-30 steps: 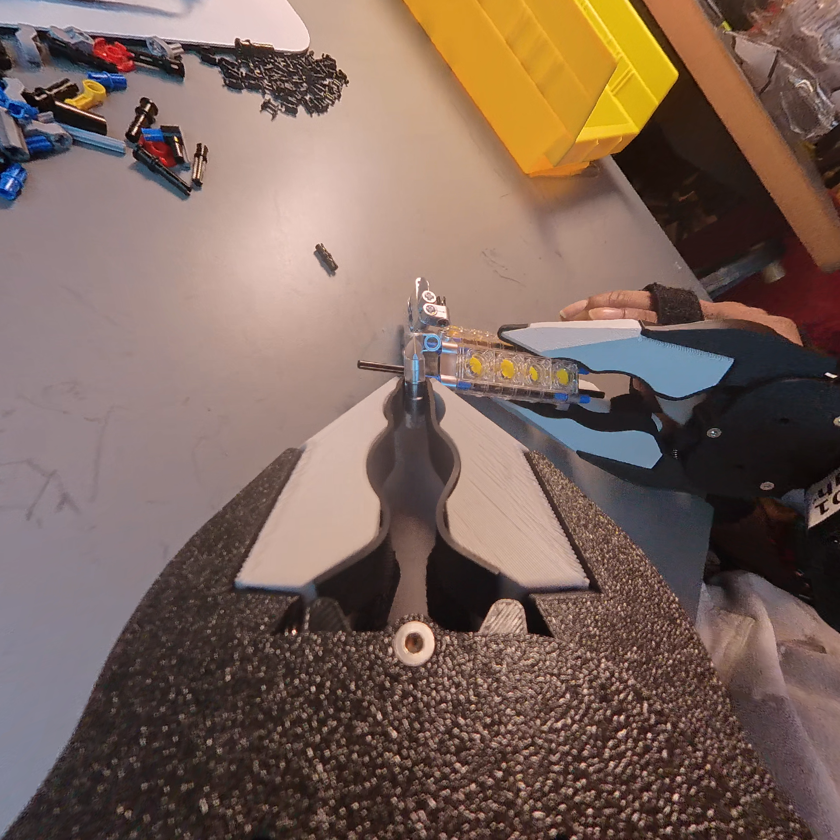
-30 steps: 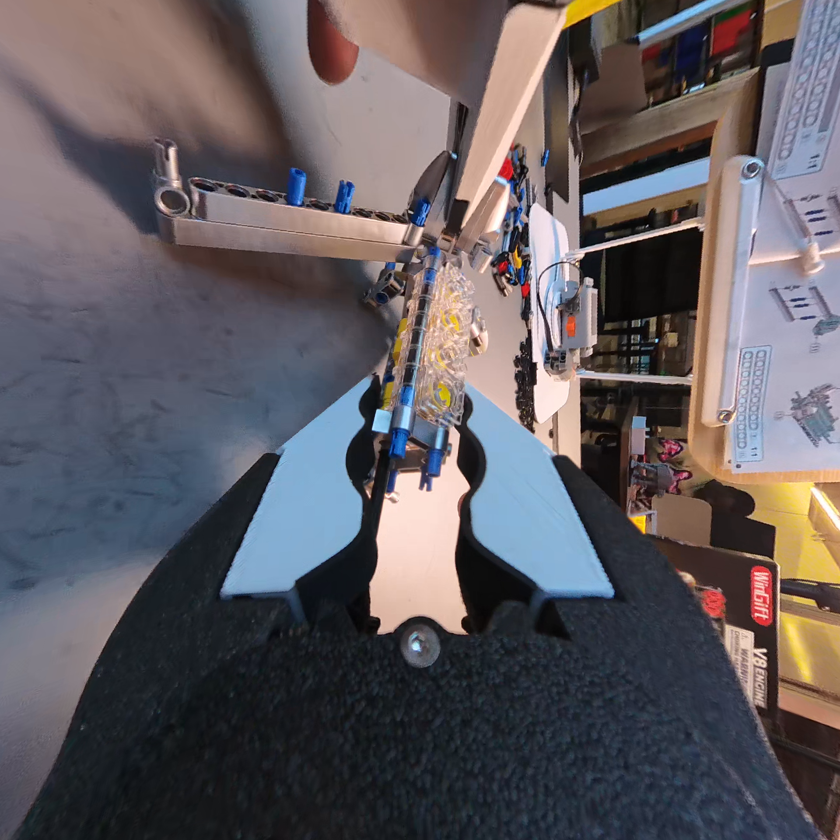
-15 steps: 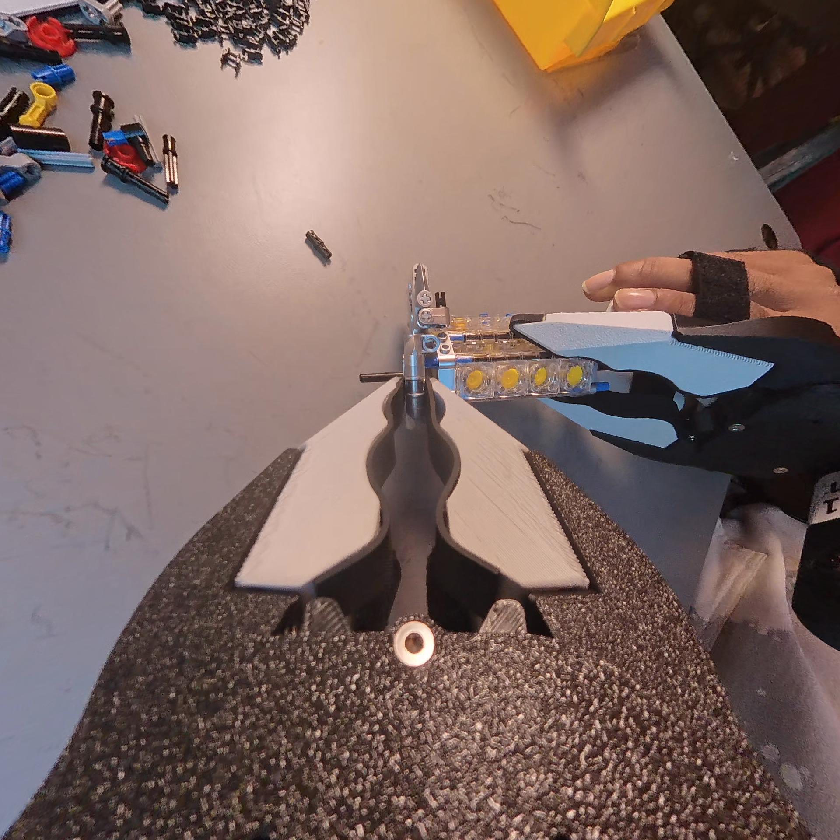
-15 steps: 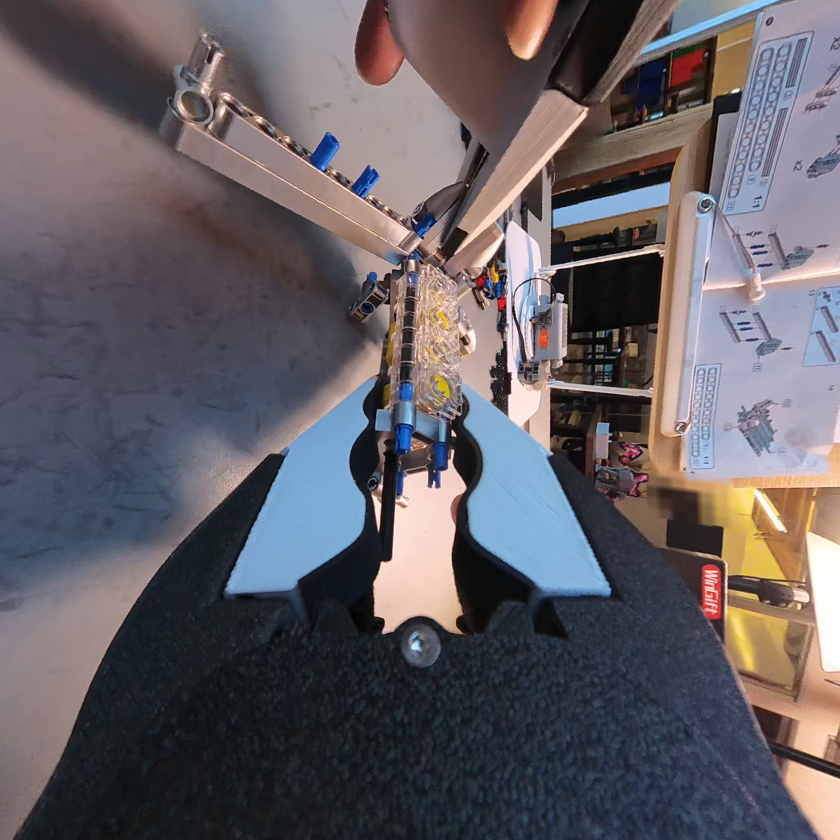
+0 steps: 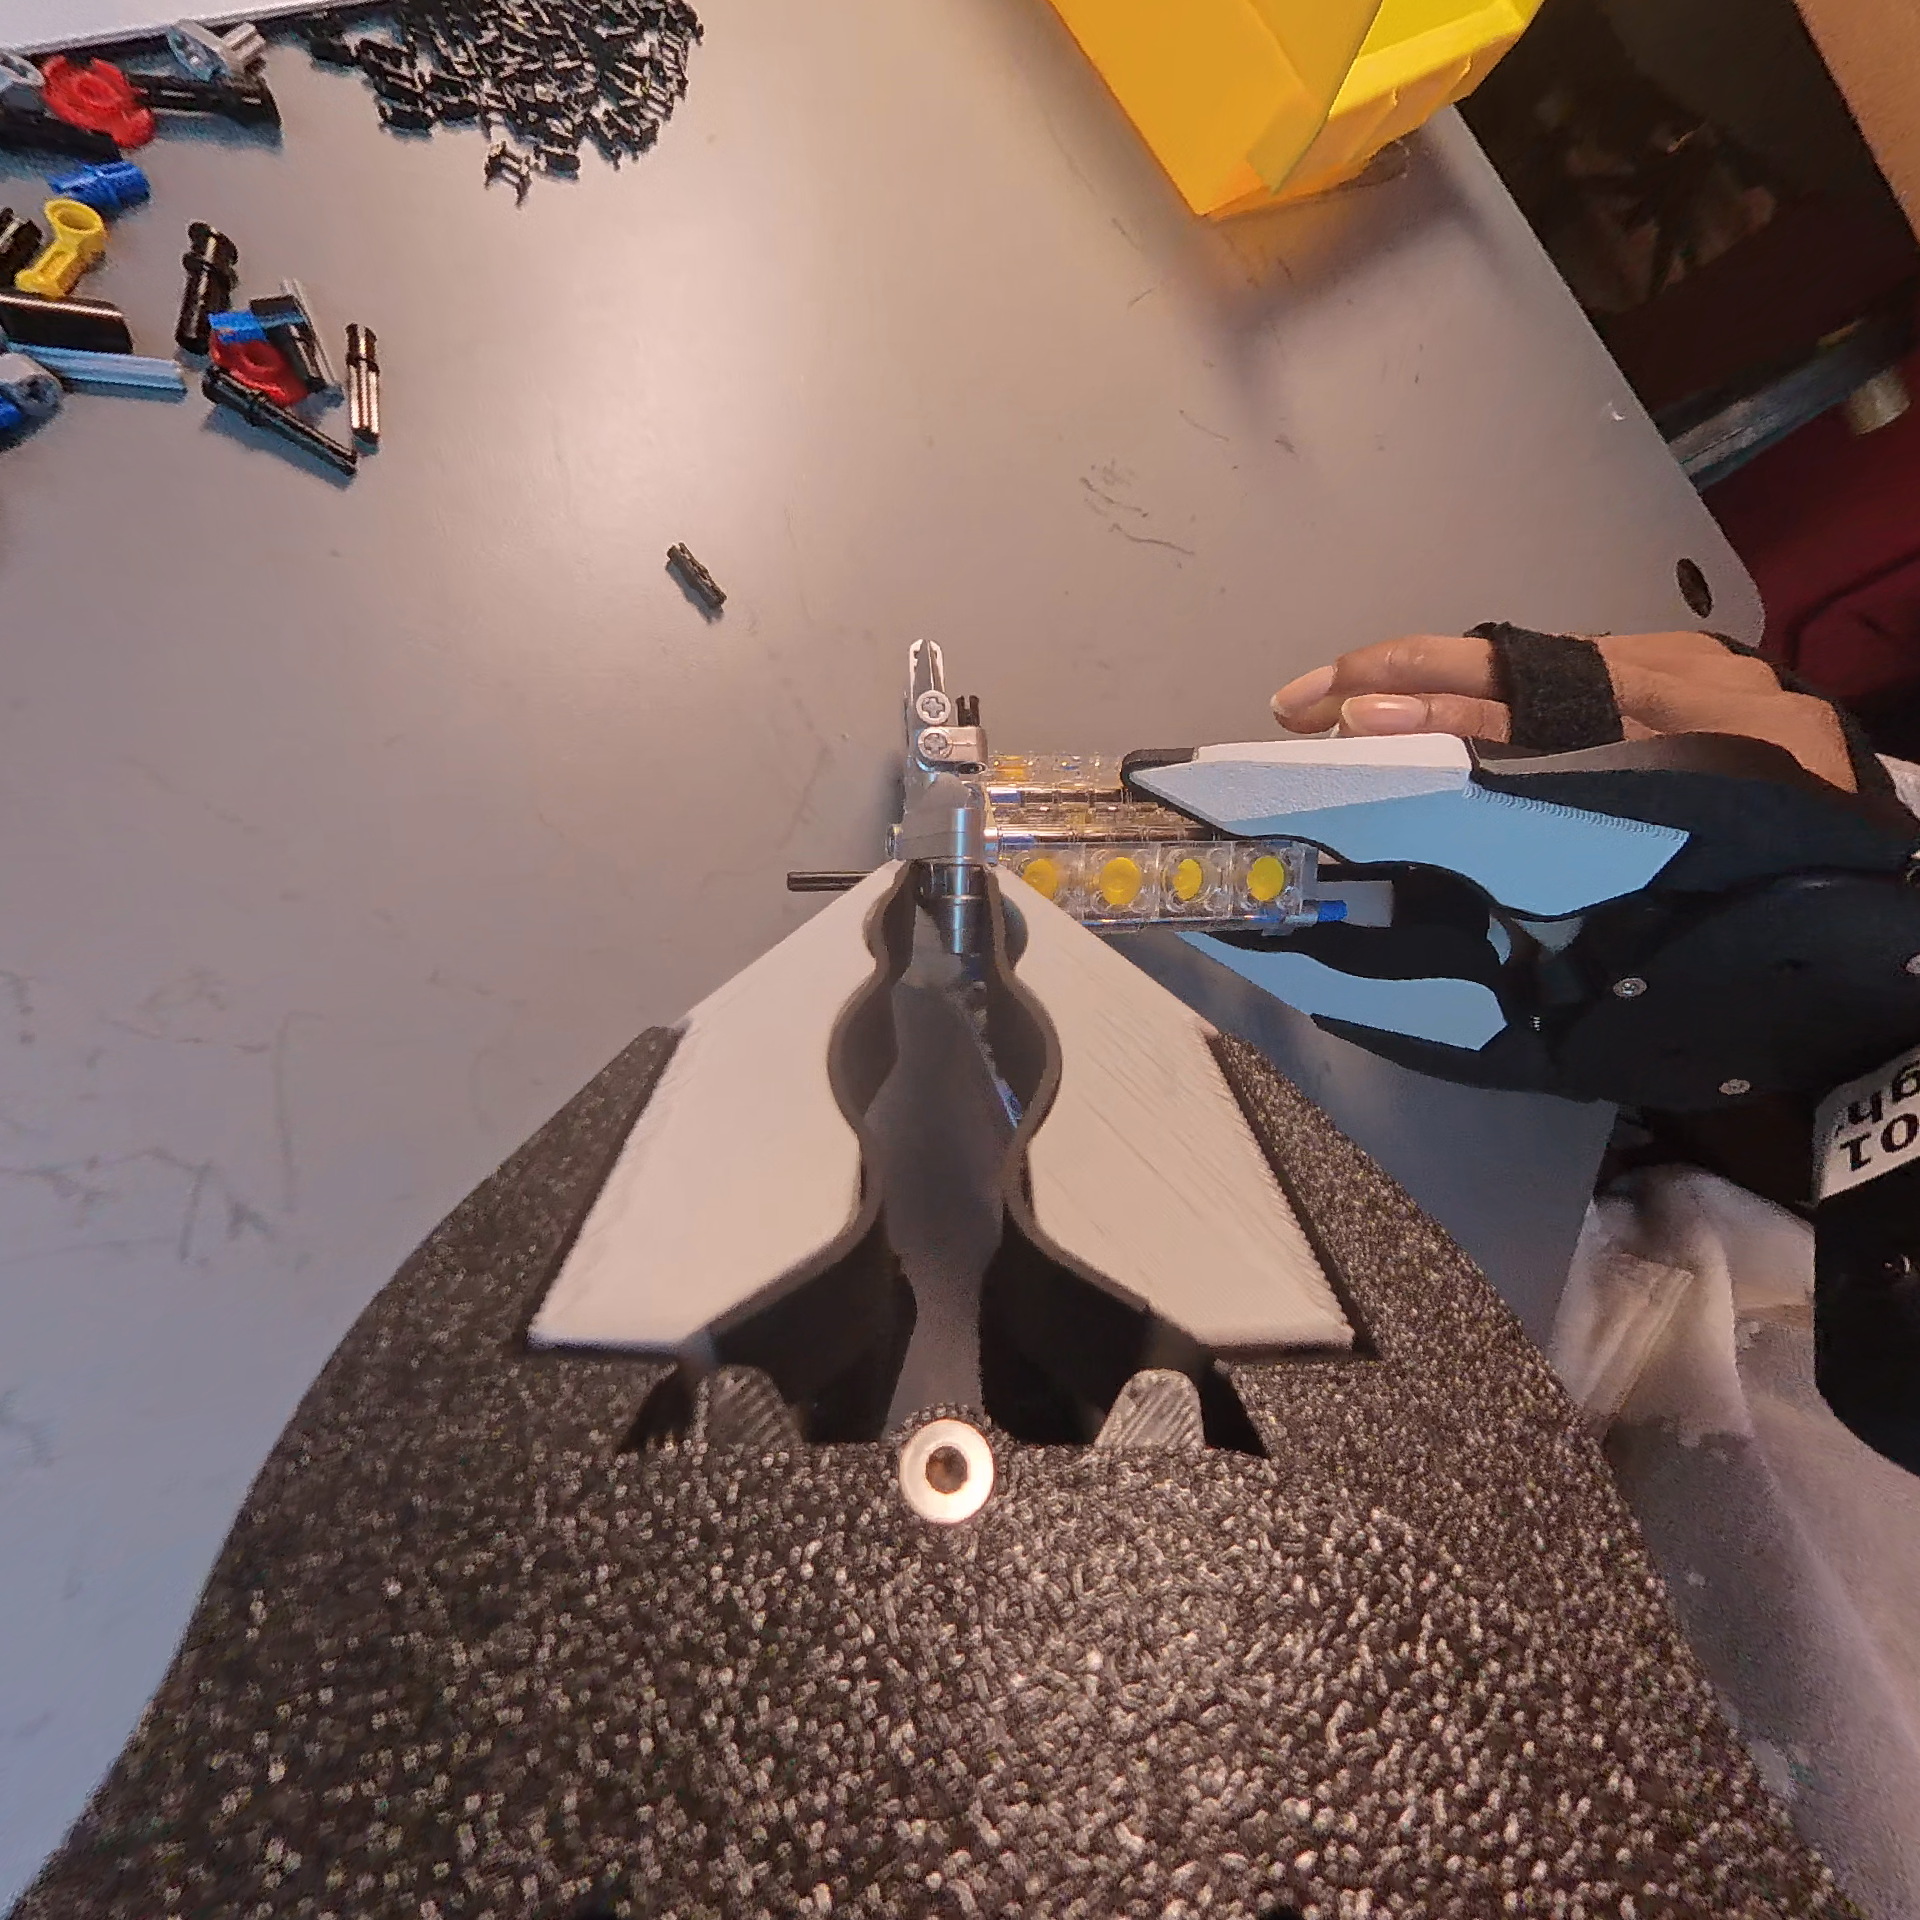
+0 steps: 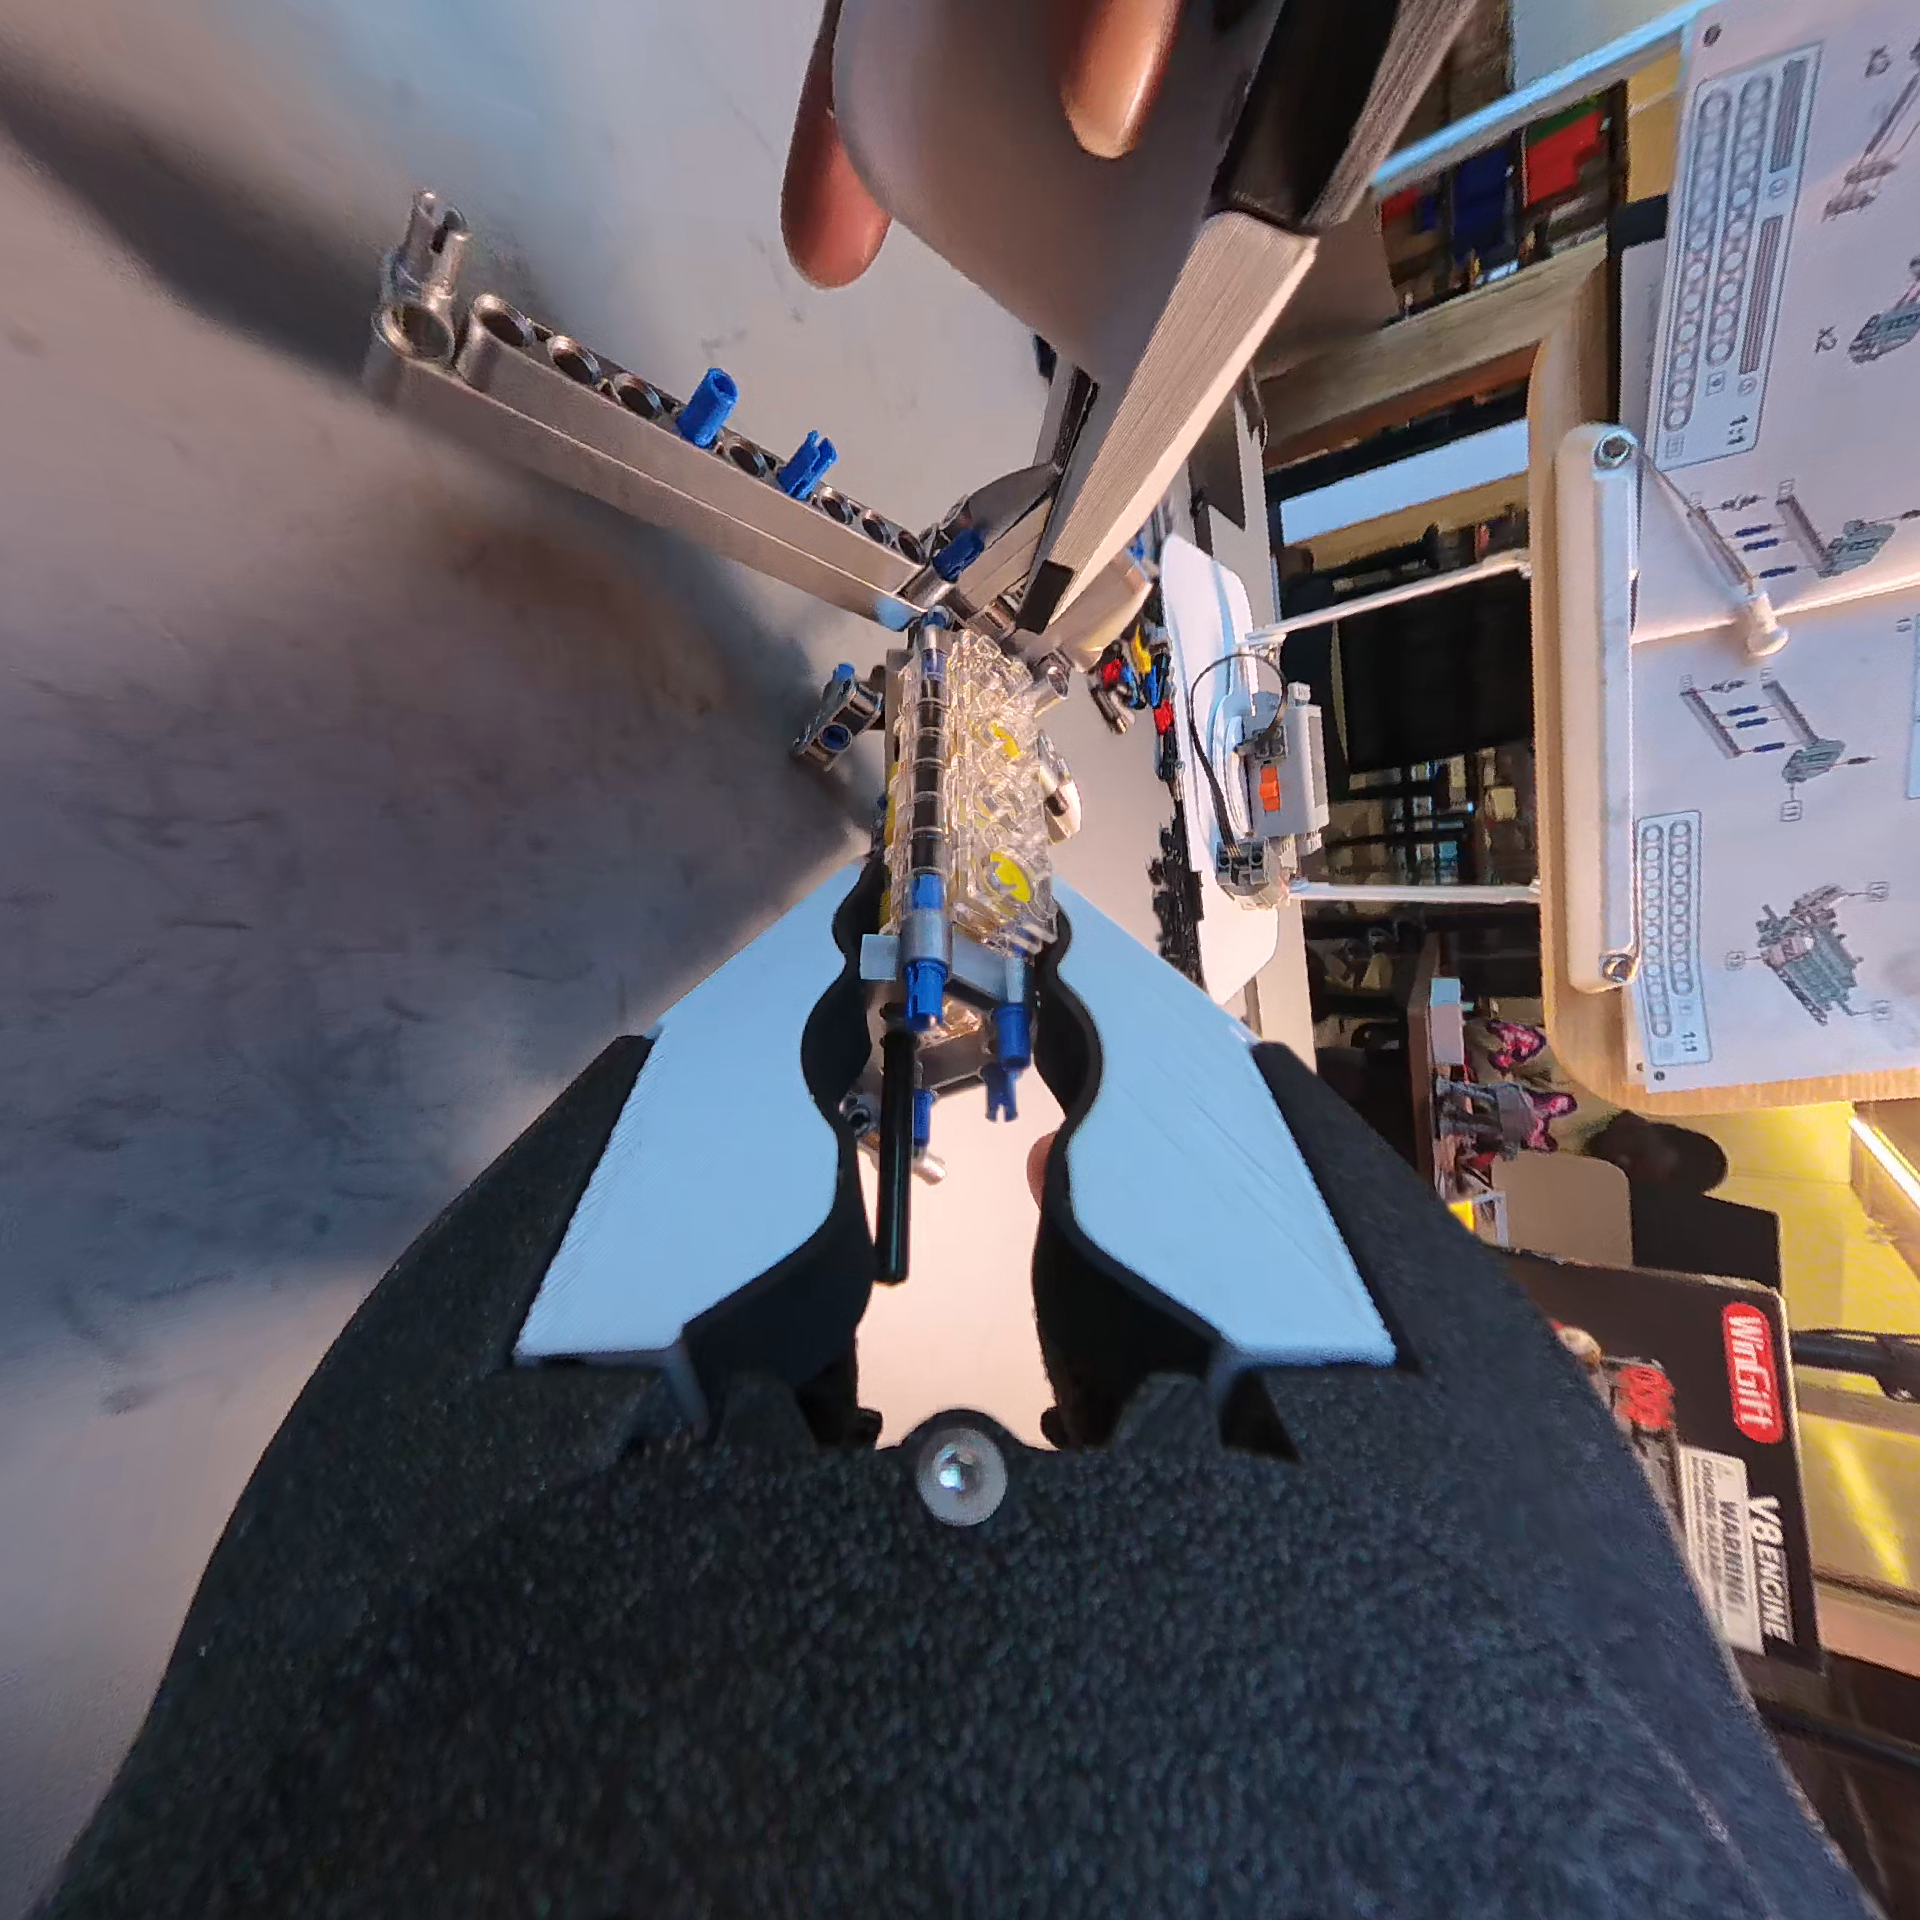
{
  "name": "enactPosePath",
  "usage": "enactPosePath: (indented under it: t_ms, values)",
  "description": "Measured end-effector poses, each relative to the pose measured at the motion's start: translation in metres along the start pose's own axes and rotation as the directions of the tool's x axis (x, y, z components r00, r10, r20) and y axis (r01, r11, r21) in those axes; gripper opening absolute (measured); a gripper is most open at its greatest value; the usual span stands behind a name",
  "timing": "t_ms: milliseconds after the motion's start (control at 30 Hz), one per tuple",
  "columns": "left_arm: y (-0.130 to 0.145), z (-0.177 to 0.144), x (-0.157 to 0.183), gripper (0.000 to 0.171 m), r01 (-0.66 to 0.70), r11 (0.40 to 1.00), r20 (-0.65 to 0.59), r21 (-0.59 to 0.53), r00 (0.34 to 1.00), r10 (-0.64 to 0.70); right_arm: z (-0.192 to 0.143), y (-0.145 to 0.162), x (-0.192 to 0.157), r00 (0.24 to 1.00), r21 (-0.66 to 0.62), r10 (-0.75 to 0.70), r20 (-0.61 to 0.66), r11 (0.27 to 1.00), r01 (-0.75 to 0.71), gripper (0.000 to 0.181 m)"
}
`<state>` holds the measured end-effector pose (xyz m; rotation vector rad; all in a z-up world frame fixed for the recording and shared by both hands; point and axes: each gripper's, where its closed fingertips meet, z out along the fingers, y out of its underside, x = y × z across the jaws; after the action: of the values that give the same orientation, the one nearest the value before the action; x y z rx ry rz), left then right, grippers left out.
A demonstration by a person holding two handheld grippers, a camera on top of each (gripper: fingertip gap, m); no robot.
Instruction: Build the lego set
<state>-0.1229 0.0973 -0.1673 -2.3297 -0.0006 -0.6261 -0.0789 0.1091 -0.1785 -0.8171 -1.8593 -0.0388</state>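
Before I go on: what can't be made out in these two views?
- Left wrist view: where the left gripper pinches the grey beam; its own fingers hide the contact and the beam.
- Right wrist view: the clear block's near end, sunk between the right gripper's fingers.
- Left wrist view: yellow bin, cut by the top edge.
- Black pins: too small to count.

Our right tool [image 6: 951,925] is clamped on a clear block with yellow discs [image 6: 971,790], blue pins and a black rod [image 6: 894,1153] sticking back between the fingers. The left tool [image 6: 1023,608] pinches the block's far end, where a long grey beam [image 6: 665,473] with blue pegs juts out over the grey counter [image 6: 312,831]. An instruction sheet [image 6: 1766,571] stands at right.
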Motion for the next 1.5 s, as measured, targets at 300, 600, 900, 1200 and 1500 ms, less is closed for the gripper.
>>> enactPosePath:
  t_ms: [300,600,900,1200,1500]
  values:
    - [0.002,0.000,-0.005,0.006,0.129,0.991,-0.179,0.036,0.976,-0.121,-0.001,0.001,-0.001,0.998,0.078,0.059,-0.003,0.995,-0.059,0.025]
    - [0.004,-0.003,-0.002,0.007,0.183,0.983,-0.248,-0.006,0.952,-0.179,-0.001,-0.004,0.000,0.999,0.057,-0.019,-0.034,0.998,0.021,0.024]
    - [0.004,-0.005,0.002,0.010,0.267,0.961,-0.344,-0.065,0.898,-0.273,0.001,-0.007,0.002,0.997,0.095,-0.021,-0.068,0.995,0.027,0.024]
    - [0.002,-0.003,0.005,0.011,0.190,0.982,-0.309,-0.019,0.932,-0.187,0.003,-0.012,-0.004,0.997,0.112,-0.027,-0.073,0.993,0.035,0.029]
    - [0.005,-0.001,0.012,0.007,-0.025,1.000,-0.185,0.015,0.982,0.027,-0.009,-0.014,-0.019,0.992,0.103,0.085,0.094,0.990,-0.094,0.049]
